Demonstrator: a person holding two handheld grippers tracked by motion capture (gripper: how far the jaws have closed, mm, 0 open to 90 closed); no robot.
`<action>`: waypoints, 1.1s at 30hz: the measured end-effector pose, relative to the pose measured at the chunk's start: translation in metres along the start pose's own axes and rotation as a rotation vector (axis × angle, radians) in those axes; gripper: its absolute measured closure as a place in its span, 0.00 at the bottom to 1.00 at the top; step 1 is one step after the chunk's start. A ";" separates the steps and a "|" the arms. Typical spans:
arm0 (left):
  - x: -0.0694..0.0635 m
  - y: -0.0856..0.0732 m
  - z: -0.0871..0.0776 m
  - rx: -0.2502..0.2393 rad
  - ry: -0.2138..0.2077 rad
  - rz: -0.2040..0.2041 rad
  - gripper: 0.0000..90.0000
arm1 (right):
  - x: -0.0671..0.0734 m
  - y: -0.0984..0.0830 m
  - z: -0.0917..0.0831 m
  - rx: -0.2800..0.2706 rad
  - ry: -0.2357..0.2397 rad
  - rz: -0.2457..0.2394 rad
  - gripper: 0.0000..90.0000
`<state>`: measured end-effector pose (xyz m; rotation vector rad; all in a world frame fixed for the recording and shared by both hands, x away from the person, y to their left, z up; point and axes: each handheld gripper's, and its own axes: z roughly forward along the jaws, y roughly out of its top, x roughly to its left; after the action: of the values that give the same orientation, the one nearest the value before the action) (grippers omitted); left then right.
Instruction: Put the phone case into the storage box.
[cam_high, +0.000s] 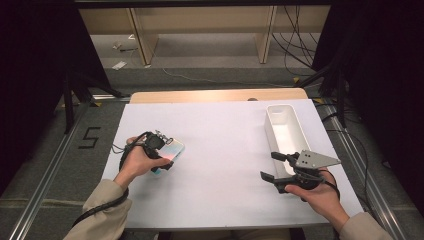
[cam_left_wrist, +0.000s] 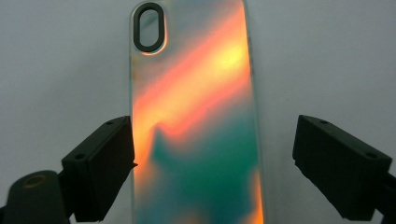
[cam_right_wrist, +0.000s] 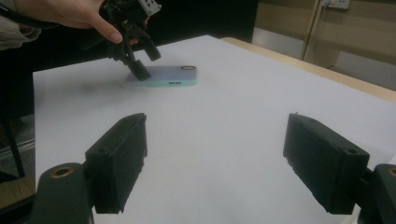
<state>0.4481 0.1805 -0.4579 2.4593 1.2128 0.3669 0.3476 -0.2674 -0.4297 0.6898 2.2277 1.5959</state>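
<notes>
A phone case (cam_high: 171, 148) with an iridescent orange and teal back lies flat on the white table sheet (cam_high: 220, 145) at the left. My left gripper (cam_high: 164, 159) points down over its near end, open, with the jaws standing on either side of the case (cam_left_wrist: 196, 116). The left jaw is right at the case's edge and the right jaw stands well apart from it. The right gripper view shows that gripper (cam_right_wrist: 147, 63) just above the case (cam_right_wrist: 170, 75). My right gripper (cam_high: 268, 165) hovers at the right, open, with nothing between its jaws (cam_right_wrist: 215, 140).
A long white bin (cam_high: 282, 125) stands at the right of the sheet, just beyond my right gripper. The wooden table edge (cam_high: 215, 95) runs along the back. Bare sheet lies between the two grippers.
</notes>
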 end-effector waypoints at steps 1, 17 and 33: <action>0.001 0.000 0.001 0.001 0.002 0.001 0.14 | 0.000 0.000 0.000 0.000 0.000 0.000 0.25; 0.009 -0.002 0.012 0.050 -0.002 0.003 0.15 | 0.000 0.000 0.000 -0.001 0.001 -0.003 0.25; 0.013 -0.003 0.016 0.070 -0.026 -0.021 0.15 | 0.001 0.000 0.001 0.005 0.004 -0.002 0.25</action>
<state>0.4603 0.1894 -0.4728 2.5007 1.2594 0.2901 0.3473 -0.2664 -0.4298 0.6862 2.2360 1.5927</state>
